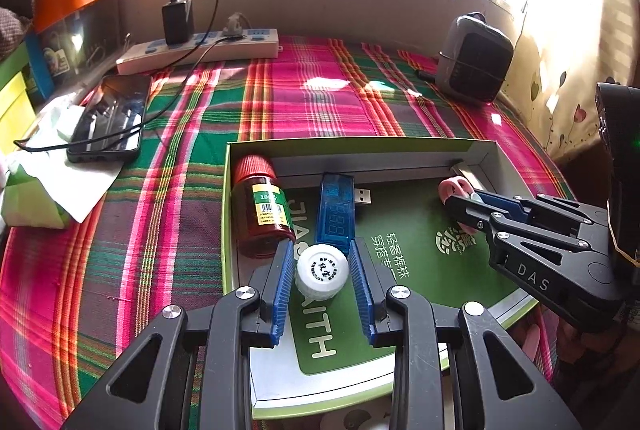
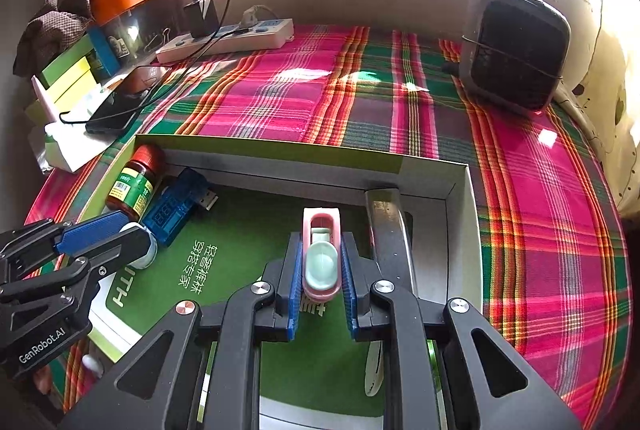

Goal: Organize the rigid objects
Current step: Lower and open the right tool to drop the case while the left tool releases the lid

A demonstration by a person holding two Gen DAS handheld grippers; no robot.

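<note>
A shallow box (image 1: 360, 142) with a green floor lies on the plaid cloth. My left gripper (image 1: 320, 248) is shut on a small white bottle (image 1: 322, 272), held upright over the box's near left part. Just beyond it lie a blue USB tester (image 1: 334, 209) and a brown bottle with a red cap (image 1: 260, 205). My right gripper (image 2: 321, 238) is shut on a pink brush with a mint-green insert (image 2: 321, 262), low over the box's right half. From the right wrist view, the left gripper (image 2: 140, 242) and the white bottle (image 2: 145, 250) sit at the left.
A metal bar (image 2: 388, 230) lies along the box's right wall. On the cloth behind are a black phone (image 1: 108, 117) on a cable, a white power strip (image 1: 200, 49), a grey heater-like unit (image 1: 474, 57) and a tissue pack (image 1: 32, 189). Boxes stack at the far left.
</note>
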